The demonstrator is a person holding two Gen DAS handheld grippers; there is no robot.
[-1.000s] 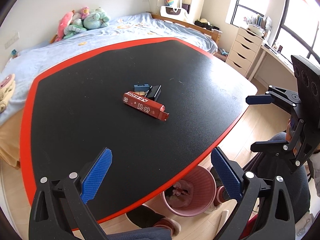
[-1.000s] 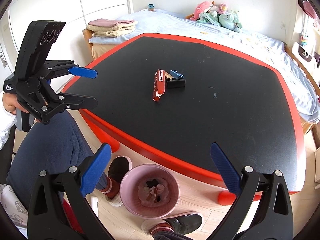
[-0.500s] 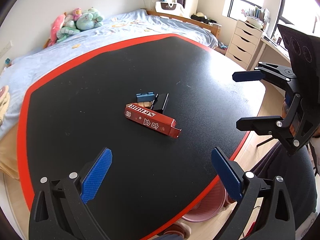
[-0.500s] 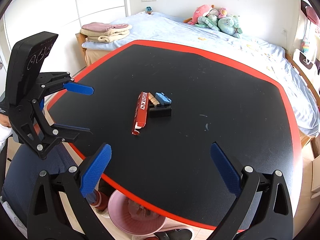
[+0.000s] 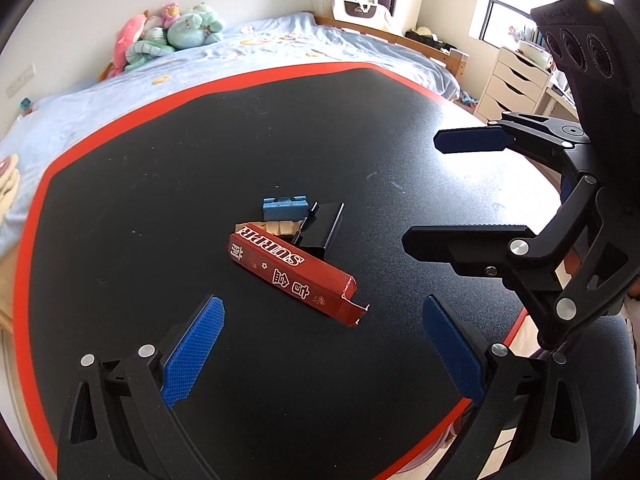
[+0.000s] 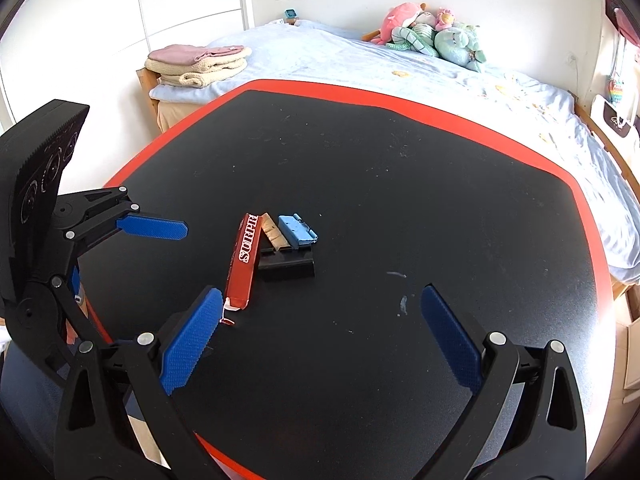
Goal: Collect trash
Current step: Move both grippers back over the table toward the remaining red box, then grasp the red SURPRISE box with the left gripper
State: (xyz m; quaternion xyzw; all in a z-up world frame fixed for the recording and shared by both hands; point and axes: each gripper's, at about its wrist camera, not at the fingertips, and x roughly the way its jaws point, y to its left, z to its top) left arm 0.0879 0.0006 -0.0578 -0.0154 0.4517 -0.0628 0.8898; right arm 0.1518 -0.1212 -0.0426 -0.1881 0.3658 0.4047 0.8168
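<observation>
Both grippers gaped wide, empty: left gripper (image 5: 322, 350), right gripper (image 6: 320, 340). Trash lay mid-table (image 5: 160, 208): red carton (image 5: 290, 270) touching black box (image 5: 320, 230), blue piece (image 5: 284, 206) just beside. Best approach: straddle carton's narrow width, not its length, avoiding the neighbours.

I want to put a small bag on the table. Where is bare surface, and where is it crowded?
Bare: between the red box and the red rim toward the bed, and right of the black box. Crowded: mid-table, where both boxes, the blue piece and tan piece cluster.
</observation>
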